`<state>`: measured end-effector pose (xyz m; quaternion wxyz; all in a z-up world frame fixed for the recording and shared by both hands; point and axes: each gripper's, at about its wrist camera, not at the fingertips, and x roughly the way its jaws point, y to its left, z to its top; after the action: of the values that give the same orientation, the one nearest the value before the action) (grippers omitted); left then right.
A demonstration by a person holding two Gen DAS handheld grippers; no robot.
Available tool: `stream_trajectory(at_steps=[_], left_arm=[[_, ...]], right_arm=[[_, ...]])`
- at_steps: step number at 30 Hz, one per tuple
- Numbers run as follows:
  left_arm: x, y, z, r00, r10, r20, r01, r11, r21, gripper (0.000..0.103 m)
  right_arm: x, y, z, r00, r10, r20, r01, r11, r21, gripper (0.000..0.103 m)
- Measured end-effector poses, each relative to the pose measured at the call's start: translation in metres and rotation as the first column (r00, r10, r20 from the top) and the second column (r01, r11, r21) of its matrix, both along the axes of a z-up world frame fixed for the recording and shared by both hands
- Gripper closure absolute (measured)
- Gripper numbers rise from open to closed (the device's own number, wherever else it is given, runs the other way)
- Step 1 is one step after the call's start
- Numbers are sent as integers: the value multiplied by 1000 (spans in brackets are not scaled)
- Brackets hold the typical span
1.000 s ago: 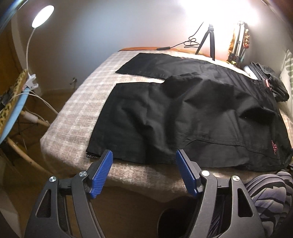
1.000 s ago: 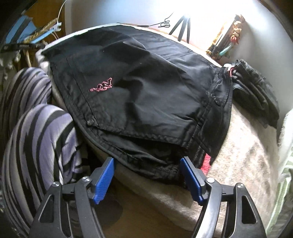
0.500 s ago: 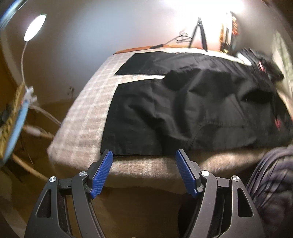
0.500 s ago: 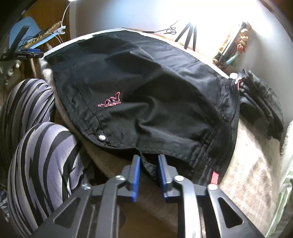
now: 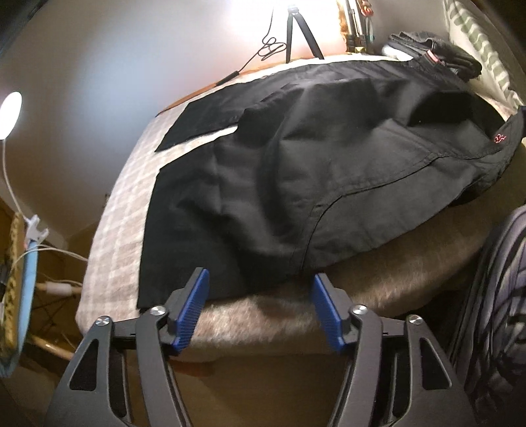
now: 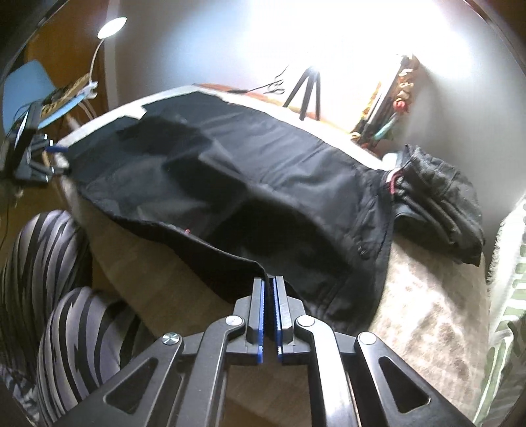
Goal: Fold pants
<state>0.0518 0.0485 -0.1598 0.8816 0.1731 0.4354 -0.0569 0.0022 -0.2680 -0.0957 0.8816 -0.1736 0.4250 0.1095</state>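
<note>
Black pants (image 5: 296, 170) lie spread on a checked blanket (image 5: 118, 210) over a bed, both legs reaching to the left, a small red logo near the waist. My left gripper (image 5: 259, 289) hovers at the near hem of the closer leg; its jaws are closing, with the hem edge just between the blue pads and not pressed. My right gripper (image 6: 269, 285) is shut on the waistband edge of the pants (image 6: 263, 184) and holds it lifted off the bed.
A second folded dark garment (image 6: 440, 197) lies at the bed's far right, beside a green-patterned pillow (image 6: 506, 295). A tripod (image 5: 297, 29) and cable stand at the back. A lamp (image 5: 10, 115) and blue chair (image 5: 19, 295) are left. A person's striped legs (image 6: 49, 312) are beside the bed.
My right gripper closed on the pants' waist edge and raised it, folding the cloth upward. My left gripper dropped nearer the leg hem, rolled, and narrowed its jaws a little.
</note>
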Motion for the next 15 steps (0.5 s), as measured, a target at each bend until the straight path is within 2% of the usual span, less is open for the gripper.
stream_trajectory(at_steps=[2,5,9,12,13,14,15], left_arm=[[3,-2,1,1000,-5,6,5,1000,-4,49],[3,-7,5,999,-32,-1,32,999,-41,51],[5,-19,1,998,-61,25,59,996,67,51],[15,-20,1,999,-40,32,38,998,50,53],[19,-19,1,999,-36,37,34,999,38,62],[23,-18,0,999,-27,39,26,999,33,78],[25,-17,-1,999,-19,40,18,999,29,89]], right_arm=[[4,0,5,1000,-10,15,10,1000,-1,101],[10,0,12,999,-23,33,23,1000,-8,101],[17,0,16,998,-28,49,28,1000,-4,101],[20,-1,18,998,-36,51,35,999,15,101],[20,0,18,998,-36,53,36,999,14,101],[19,0,18,998,-36,53,36,999,12,101],[17,0,18,998,-36,52,35,999,11,101]])
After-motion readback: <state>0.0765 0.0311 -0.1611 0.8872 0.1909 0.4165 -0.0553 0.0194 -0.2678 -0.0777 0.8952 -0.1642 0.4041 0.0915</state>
